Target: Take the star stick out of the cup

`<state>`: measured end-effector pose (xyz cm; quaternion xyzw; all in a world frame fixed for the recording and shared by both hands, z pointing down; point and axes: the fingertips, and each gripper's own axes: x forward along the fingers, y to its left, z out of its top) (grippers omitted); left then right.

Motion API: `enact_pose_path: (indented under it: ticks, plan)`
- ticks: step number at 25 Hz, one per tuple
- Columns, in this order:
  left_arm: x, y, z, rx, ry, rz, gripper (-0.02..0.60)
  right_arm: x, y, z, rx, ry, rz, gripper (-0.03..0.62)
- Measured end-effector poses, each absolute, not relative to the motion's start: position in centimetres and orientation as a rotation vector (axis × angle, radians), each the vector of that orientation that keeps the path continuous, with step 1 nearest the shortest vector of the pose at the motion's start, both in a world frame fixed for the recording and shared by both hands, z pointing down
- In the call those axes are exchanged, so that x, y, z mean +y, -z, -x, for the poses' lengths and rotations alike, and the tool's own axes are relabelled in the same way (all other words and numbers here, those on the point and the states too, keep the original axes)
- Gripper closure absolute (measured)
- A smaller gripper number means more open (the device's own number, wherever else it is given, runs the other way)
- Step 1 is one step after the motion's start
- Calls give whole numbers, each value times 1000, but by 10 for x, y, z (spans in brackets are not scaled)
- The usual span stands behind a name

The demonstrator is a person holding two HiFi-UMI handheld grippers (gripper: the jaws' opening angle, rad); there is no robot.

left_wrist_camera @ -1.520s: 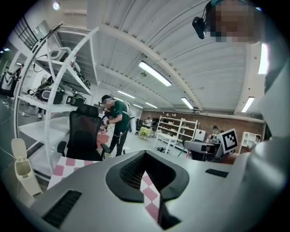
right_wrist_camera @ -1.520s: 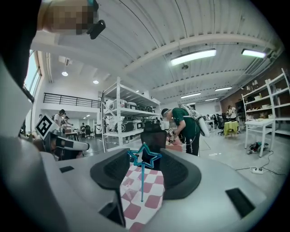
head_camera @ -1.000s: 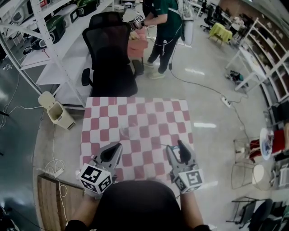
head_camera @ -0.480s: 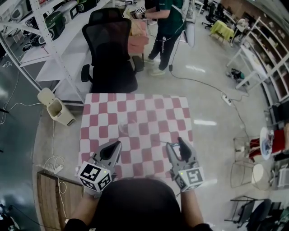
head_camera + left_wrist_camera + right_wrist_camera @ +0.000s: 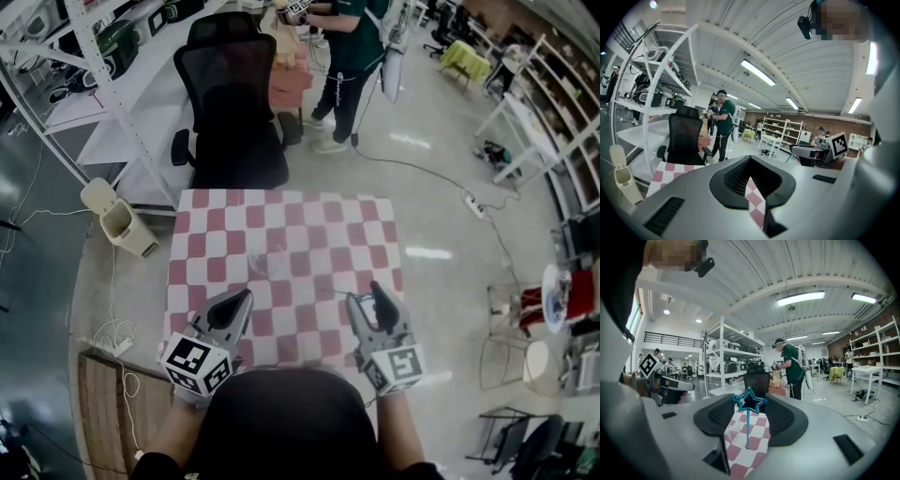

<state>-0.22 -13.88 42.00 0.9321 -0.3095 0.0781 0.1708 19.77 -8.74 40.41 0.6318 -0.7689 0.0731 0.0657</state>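
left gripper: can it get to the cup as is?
Likely yes. The cup stands on the checkered cloth just ahead of the left gripper, with bare cloth between. The right gripper, holding the star stick, is off to the side. The left jaws are together, so open first.

Our left tongs (image 5: 244,300) and right tongs (image 5: 366,296) in smooth pale grey shells, black ribbed pads (image 5: 721,414) lining their jaws, black slots (image 5: 848,448) in the casings, a white cube (image 5: 199,364) with black square markers behind each, we wear dark sleeves (image 5: 150,465).
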Motion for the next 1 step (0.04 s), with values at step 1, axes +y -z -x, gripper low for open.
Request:
enact_pose_path:
  ticks: [1]
  plan:
    - [-139,-420,2,-879,-223,-2648,541,-88,-404,-198,-2318,-224,-1906,378]
